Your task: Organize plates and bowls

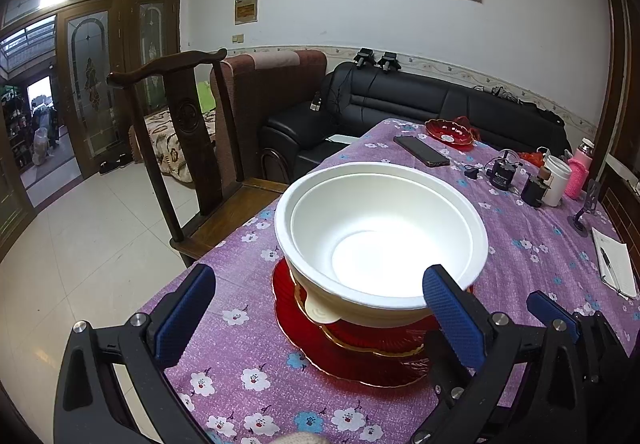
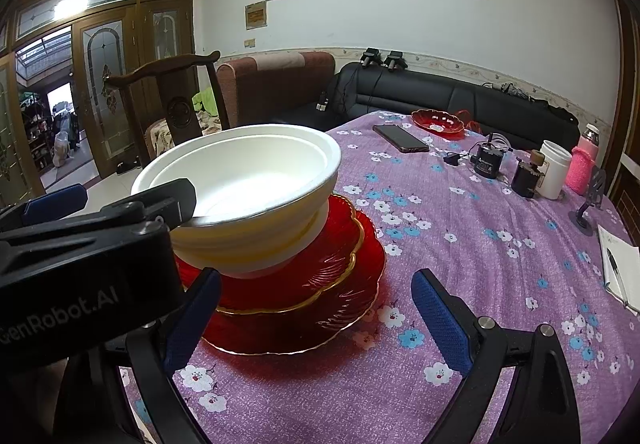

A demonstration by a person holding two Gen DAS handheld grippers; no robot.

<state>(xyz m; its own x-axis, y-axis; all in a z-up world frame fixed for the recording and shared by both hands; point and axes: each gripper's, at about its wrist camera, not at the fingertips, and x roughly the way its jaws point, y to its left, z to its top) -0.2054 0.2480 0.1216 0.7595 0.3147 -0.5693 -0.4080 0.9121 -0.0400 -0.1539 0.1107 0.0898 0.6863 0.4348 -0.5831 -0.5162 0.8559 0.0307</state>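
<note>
Two nested white bowls (image 1: 380,240), upright, sit on a cream bowl atop two stacked red gold-rimmed plates (image 2: 320,300) near the table's left edge.

From the right wrist I see my right hand-held gripper (image 2: 316,318) with its blue-padded fingers (image 2: 440,318) spread wide apart and nothing between them, low over the surface (image 2: 460,244) in its purple flowered cloth. Just ahead sits a stack: white bowls (image 2: 248,187) nested one in another, on a smaller red plate (image 2: 332,256) with a gold rim, on a larger red plate (image 2: 352,308). The left hand-held gripper (image 2: 176,203) comes in from the left, one finger lying over the near rim of the bowls. Farther back lie a phone (image 2: 400,138), a red dish (image 2: 438,122), a white cup (image 2: 554,169) and a pink bottle (image 2: 582,163).
</note>
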